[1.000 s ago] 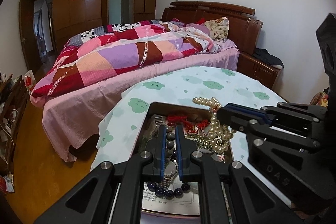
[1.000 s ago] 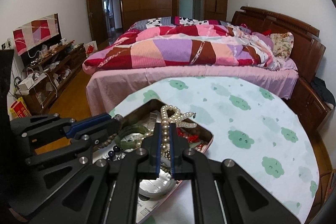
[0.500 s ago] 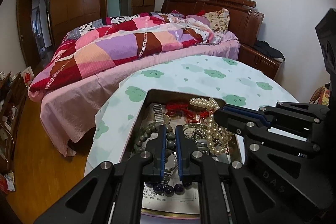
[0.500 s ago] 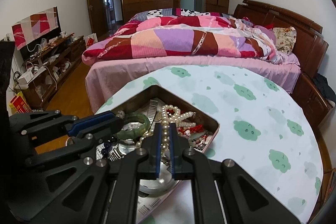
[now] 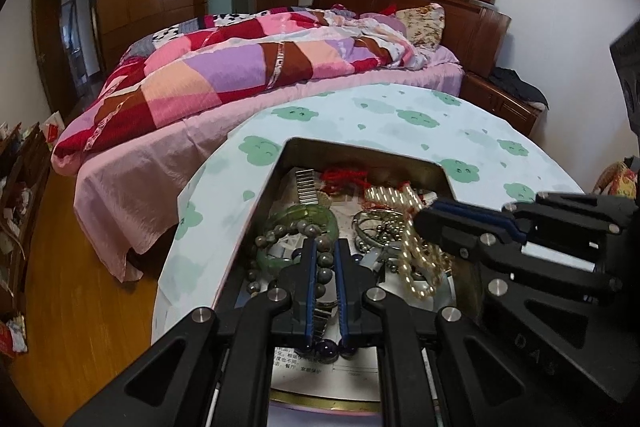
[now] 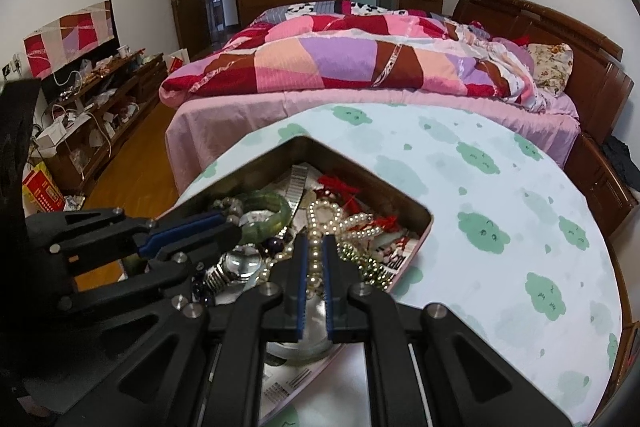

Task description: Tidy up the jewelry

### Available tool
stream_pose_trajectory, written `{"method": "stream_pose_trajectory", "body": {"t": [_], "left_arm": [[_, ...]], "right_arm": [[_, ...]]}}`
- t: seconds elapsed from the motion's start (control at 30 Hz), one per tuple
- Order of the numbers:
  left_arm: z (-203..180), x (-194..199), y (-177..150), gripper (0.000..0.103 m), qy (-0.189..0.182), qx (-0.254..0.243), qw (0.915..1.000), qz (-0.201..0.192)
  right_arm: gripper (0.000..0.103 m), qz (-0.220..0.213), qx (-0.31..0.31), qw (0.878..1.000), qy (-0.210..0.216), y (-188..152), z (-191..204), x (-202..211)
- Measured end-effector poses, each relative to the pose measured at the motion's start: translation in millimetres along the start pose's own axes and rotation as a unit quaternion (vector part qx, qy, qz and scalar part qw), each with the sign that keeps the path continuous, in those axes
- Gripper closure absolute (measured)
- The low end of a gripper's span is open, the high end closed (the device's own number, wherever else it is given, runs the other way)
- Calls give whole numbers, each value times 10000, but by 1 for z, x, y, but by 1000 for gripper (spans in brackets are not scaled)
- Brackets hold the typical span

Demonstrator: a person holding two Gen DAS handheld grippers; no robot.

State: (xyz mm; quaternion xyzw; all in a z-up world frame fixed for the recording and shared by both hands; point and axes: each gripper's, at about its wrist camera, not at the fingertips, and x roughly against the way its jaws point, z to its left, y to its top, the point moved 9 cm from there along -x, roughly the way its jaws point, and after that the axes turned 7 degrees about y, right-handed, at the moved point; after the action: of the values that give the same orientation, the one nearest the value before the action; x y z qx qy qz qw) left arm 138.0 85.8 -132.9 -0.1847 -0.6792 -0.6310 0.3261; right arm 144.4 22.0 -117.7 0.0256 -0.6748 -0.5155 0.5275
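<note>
A metal tin (image 5: 360, 153) (image 6: 404, 205) full of jewelry sits on the round table. My left gripper (image 5: 325, 247) hovers over it, jaws nearly closed around a grey bead bracelet (image 5: 304, 229), next to a green bangle (image 5: 316, 217) (image 6: 268, 213). My right gripper (image 6: 315, 243) (image 5: 430, 223) is over the tin too, jaws nearly closed around a pearl necklace (image 6: 340, 223) (image 5: 416, 255). Red cord (image 5: 344, 179), a watch (image 6: 236, 263) and dark beads (image 5: 328, 347) lie in the tin.
The table has a cloud-print cloth (image 6: 500, 211). A bed with a patchwork quilt (image 6: 360, 63) stands behind it. A cluttered low shelf (image 6: 92, 107) is at left, a wooden nightstand (image 5: 500, 103) at right, wardrobes at the back.
Both grippers have drawn back and tilted down over the tin, so more of the jewelry shows. The pearl necklace now lies lower in the tin. The jaws' gaps look unchanged.
</note>
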Motion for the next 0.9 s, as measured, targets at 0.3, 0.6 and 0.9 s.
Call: {"method": "stream_pose_trajectory", "body": {"t": [0.3,0.6,0.9], "left_arm": [[14,11,-1,52,174,302,9994,20],[22,55,12,30,155,511,9977,-409],[18,89,25,29,172,447,9960,-750]], "right_arm": [[71,-105,-137,9998,128,-6,-3,11],[34,-521,-401,9978,-82,-7,-15,57],[28,-848,-243,9960,-135,5,-6,79]]}}
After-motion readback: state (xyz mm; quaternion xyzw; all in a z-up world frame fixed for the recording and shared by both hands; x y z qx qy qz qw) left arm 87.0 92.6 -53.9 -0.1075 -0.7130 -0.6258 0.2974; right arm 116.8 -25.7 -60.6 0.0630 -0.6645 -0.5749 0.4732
